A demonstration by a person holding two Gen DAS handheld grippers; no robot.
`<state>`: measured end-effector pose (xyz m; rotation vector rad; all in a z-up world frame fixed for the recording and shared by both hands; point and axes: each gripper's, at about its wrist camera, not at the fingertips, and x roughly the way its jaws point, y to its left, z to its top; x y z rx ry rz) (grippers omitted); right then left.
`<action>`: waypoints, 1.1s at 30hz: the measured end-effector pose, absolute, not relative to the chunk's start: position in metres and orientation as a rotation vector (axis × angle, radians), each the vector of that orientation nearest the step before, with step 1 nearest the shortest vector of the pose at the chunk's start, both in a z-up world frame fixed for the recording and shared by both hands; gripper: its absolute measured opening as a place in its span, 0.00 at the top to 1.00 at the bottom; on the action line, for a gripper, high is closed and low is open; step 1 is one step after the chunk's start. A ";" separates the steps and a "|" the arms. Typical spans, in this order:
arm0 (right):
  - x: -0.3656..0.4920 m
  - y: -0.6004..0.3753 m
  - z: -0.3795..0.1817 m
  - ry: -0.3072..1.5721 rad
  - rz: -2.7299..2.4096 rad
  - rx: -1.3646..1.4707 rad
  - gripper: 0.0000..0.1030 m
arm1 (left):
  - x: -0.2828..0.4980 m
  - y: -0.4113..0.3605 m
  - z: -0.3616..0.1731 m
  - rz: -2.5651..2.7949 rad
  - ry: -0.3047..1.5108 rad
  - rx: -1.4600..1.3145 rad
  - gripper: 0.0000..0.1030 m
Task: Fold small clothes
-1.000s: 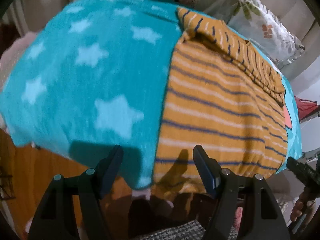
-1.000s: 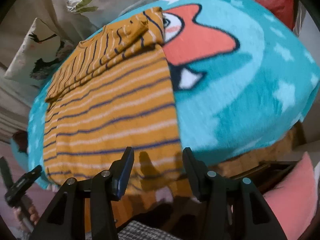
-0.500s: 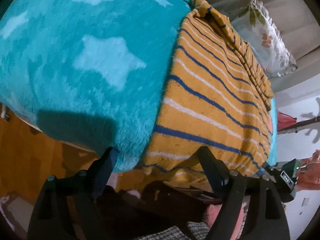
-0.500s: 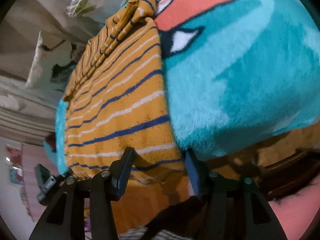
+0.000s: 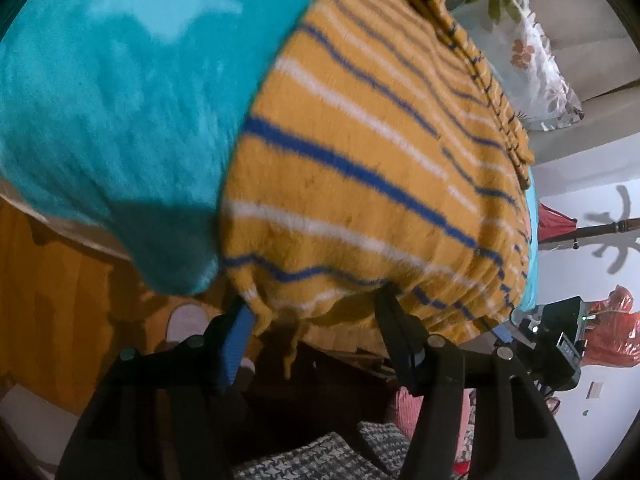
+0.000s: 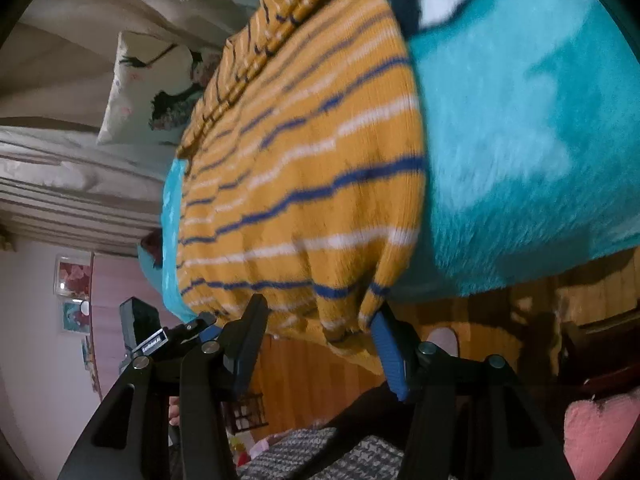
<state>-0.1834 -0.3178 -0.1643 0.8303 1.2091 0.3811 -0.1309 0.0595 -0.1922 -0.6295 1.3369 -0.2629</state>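
Note:
A mustard-yellow knitted garment (image 5: 360, 168) with blue and white stripes lies flat on a teal fleece blanket (image 5: 120, 92), its near hem hanging over the bed edge. My left gripper (image 5: 312, 320) is open, its jaws on either side of the hem's left corner. In the right wrist view the same garment (image 6: 312, 184) lies on the blanket (image 6: 520, 140). My right gripper (image 6: 320, 320) is open around the hem's right corner. The cloth sits between the fingers of both grippers. A folded sleeve or collar band lies along the far edge.
The bed's orange wooden side (image 5: 60, 300) drops below the blanket edge. Floral pillows (image 5: 528, 52) lean at the far end, also in the right wrist view (image 6: 160, 92). A pink cushion (image 6: 600, 432) lies low right. The other gripper (image 5: 556, 344) shows at the right edge.
Both grippers have moved forward and down to the bed edge, and the hanging hem now sits between their open jaws. The garment itself has not moved.

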 end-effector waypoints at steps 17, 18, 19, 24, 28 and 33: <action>-0.199 -0.291 -0.162 1.320 0.463 0.723 0.95 | -0.162 0.056 -0.138 -0.209 1.309 -0.570 1.00; -0.205 -0.292 -0.148 1.302 0.485 0.715 0.95 | -0.163 0.053 -0.129 -0.213 1.290 -0.570 1.00; -0.208 -0.294 -0.139 1.290 0.495 0.710 0.95 | -0.163 0.053 -0.119 -0.219 1.270 -0.576 1.00; -0.212 -0.300 -0.082 1.188 0.533 0.662 0.95 | -0.161 0.063 -0.104 -0.182 1.213 -0.568 0.94; -0.207 -0.298 -0.052 1.138 0.559 0.652 0.95 | -0.166 0.073 -0.116 -0.125 1.201 -0.551 0.42; -0.203 -0.294 -0.031 1.130 0.573 0.632 0.95 | -0.179 0.086 -0.145 -0.176 1.183 -0.699 0.30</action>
